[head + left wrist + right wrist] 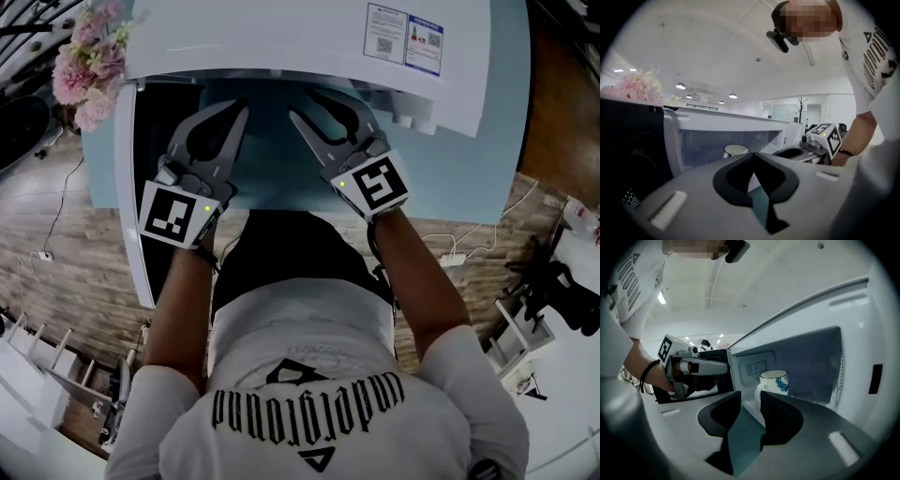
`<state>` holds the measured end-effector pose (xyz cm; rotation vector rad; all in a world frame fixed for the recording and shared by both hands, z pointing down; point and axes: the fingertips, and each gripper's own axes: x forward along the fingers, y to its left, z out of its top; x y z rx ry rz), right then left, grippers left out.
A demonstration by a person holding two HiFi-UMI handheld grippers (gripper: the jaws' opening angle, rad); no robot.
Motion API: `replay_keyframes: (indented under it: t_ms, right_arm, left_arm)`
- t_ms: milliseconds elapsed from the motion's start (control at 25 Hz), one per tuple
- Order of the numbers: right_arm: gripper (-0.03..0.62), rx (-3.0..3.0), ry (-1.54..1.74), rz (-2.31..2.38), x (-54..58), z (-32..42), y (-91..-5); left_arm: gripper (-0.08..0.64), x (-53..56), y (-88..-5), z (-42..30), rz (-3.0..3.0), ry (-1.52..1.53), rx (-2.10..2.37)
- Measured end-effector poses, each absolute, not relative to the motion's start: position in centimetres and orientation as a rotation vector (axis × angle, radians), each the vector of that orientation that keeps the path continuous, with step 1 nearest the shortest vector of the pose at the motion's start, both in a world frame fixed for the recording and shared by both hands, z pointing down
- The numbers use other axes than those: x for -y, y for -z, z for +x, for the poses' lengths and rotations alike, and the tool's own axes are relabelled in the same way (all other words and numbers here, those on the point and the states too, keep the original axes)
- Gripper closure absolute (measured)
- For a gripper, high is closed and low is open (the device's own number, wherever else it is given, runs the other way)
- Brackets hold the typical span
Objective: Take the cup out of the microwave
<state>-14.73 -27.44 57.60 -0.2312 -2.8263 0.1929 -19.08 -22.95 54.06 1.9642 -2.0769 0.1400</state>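
Hand-held gripper on my right (750,397) is open, empty; left hand-held gripper (751,155) clenched; cup (774,380) waits inside microwave (843,315).

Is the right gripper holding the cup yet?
No, the cup stands inside the microwave, beyond the open, empty jaws of the right gripper.

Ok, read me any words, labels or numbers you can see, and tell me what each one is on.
"underground", probably, in gothic letters, upside down on the person's white shirt.
Two stickers on the microwave top: print too small to read.
The cubes on the left gripper and right gripper: square marker patterns, no words.
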Motion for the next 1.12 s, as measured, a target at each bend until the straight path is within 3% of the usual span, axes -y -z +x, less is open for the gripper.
replay_keyframes:
  t_ms: [1120]
  right_arm:
    - [0.468,2.871,-0.142,-0.332,26.6,-22.7,-61.0]
  left_arm:
    - [0.51,23.3,-56.8,-21.0,1.878,-0.076,2.067]
